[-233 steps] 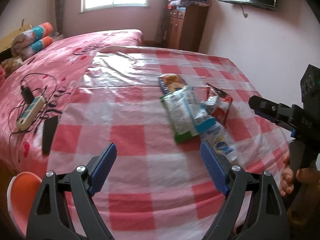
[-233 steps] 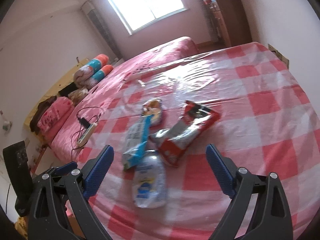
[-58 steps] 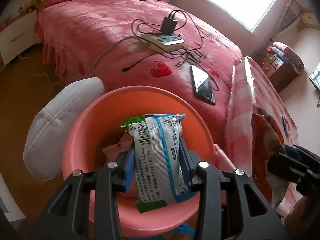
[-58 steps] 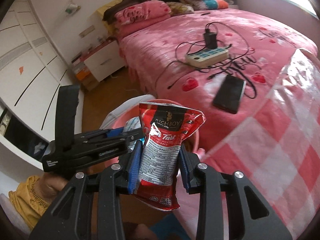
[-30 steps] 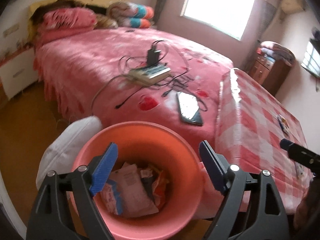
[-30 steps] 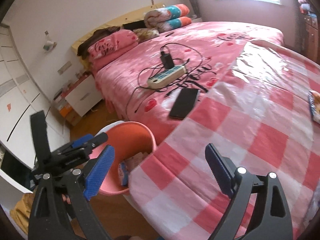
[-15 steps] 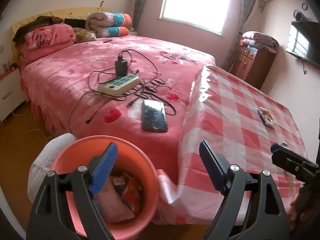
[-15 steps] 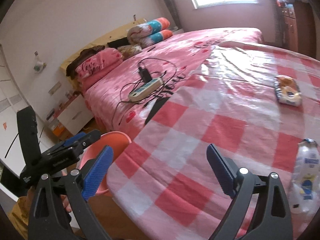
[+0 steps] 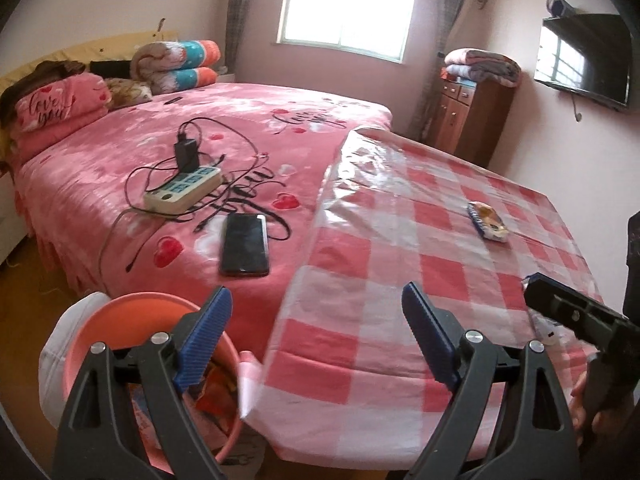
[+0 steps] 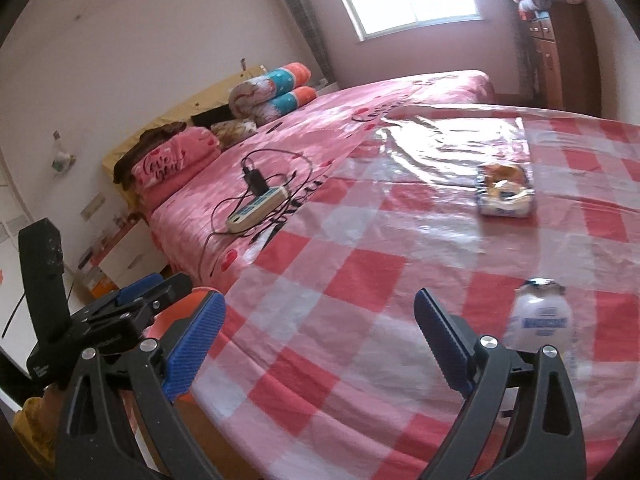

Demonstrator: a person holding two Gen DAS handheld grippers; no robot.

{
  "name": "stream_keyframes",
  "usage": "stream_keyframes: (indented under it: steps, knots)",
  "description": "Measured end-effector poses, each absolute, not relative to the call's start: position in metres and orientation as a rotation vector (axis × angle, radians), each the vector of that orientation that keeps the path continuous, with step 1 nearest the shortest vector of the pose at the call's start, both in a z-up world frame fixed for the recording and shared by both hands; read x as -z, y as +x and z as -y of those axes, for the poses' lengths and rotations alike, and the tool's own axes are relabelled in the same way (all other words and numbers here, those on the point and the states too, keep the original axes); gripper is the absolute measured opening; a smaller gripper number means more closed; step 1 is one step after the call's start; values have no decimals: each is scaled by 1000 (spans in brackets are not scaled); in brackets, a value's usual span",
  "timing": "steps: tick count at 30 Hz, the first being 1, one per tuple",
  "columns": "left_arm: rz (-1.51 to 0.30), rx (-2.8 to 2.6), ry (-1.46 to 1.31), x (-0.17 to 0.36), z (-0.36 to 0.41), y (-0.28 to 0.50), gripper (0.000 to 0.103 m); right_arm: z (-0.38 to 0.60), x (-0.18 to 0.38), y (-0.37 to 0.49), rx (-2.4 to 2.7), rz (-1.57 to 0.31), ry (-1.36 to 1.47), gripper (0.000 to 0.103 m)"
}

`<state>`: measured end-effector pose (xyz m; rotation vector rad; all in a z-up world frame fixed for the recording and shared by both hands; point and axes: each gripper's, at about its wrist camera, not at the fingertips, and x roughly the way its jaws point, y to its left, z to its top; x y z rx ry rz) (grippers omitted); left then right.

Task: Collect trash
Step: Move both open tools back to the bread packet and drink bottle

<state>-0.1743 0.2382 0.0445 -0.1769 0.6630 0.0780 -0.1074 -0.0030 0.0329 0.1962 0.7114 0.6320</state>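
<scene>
Wrappers sit in the orange bin; snack packet and bottle remain on the checked cloth, left gripper opening empty, right gripper spread and empty.

Right gripper gaped empty over checked tablecloth, plastic bottle lay at four o'clock, snack packet at one, left gripper opening at nine.

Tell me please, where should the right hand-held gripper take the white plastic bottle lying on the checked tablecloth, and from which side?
Probably across the body of the bottle, below its cap. It lies on the tablecloth with the cap pointing away, so come from above with one pad on each long side. The right hand-held gripper is open and empty.
</scene>
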Motion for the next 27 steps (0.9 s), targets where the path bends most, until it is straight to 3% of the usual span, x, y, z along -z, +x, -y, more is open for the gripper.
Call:
stream_keyframes:
  steps: [27]
  knots:
    - [-764,-17,-57,-51,-155,-145,87,108,-28,-95,-506,-741,337,94]
